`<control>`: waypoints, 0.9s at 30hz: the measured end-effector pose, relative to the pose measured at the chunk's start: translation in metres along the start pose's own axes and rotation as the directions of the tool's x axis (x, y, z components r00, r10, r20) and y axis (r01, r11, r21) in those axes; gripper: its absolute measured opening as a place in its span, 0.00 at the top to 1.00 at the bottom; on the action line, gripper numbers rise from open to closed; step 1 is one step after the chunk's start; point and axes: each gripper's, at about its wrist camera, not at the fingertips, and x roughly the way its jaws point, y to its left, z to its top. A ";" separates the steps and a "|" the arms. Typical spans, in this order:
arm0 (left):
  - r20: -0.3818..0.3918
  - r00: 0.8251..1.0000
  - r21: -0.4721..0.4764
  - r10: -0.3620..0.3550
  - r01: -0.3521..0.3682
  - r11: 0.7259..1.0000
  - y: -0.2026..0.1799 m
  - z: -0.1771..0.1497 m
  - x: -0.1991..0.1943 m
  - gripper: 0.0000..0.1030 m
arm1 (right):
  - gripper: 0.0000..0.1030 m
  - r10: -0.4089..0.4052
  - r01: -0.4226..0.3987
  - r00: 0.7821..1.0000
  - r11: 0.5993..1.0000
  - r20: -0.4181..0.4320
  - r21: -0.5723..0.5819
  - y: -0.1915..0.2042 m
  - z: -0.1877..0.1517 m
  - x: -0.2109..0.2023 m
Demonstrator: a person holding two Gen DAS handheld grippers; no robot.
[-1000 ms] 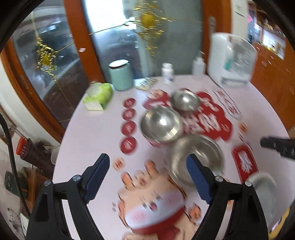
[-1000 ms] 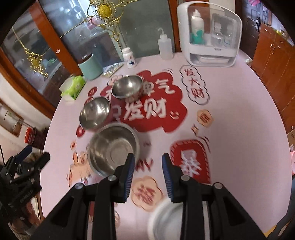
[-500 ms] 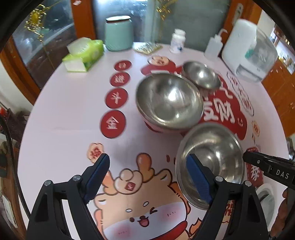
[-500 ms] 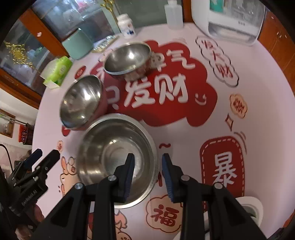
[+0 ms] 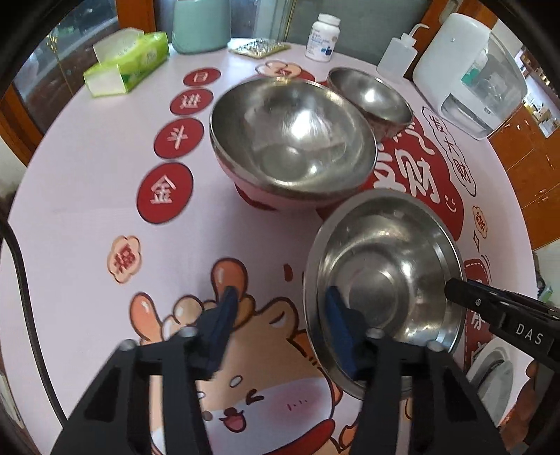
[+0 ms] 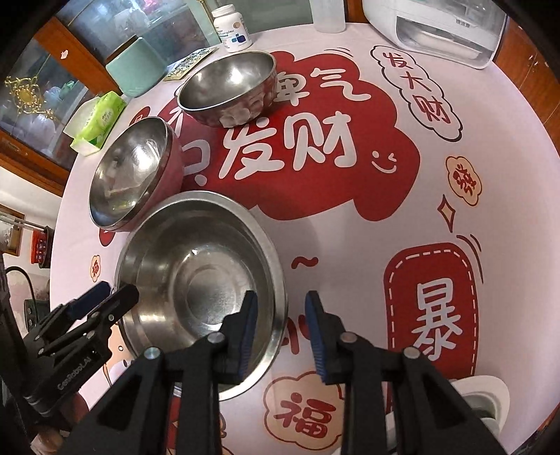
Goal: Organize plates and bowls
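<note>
Three steel bowls stand on the round table. The wide shallow bowl point(image 5: 385, 276) point(image 6: 199, 276) is nearest. A medium red-sided bowl point(image 5: 294, 136) point(image 6: 133, 171) stands behind it, a small bowl point(image 5: 371, 94) point(image 6: 227, 84) further back. My left gripper point(image 5: 280, 308) is open, its jaws straddling the wide bowl's left rim. My right gripper point(image 6: 280, 315) is open, its jaws straddling that bowl's right rim. A white dish point(image 6: 483, 395) point(image 5: 497, 374) lies at the near right edge.
At the back stand a green tissue box point(image 5: 126, 63), a teal canister point(image 5: 199, 24), a white pill bottle point(image 5: 322, 35), a squeeze bottle point(image 5: 395, 59) and a white appliance point(image 5: 465, 70). The table edge curves close on the left.
Both grippers have come down and forward to the wide bowl, one on each side of its rim. The left jaws have narrowed; the right jaws have widened slightly.
</note>
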 end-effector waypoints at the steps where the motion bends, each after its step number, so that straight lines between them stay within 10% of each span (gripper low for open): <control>1: -0.006 1.000 -0.007 -0.014 0.014 1.000 0.000 -0.001 0.001 0.61 | 0.81 0.003 -0.003 1.000 1.000 -0.001 0.001 0.000 0.000 0.001; 8: -0.018 0.998 0.003 -0.066 0.066 0.998 -0.007 -0.005 0.002 0.88 | 0.91 0.016 -0.015 1.000 1.000 0.014 -0.023 0.004 -0.004 0.000; 27: 0.079 0.994 -0.003 -0.076 0.077 0.997 0.000 -0.051 -0.079 0.88 | 0.91 0.078 -0.070 0.994 0.993 0.073 -0.096 0.027 -0.044 -0.059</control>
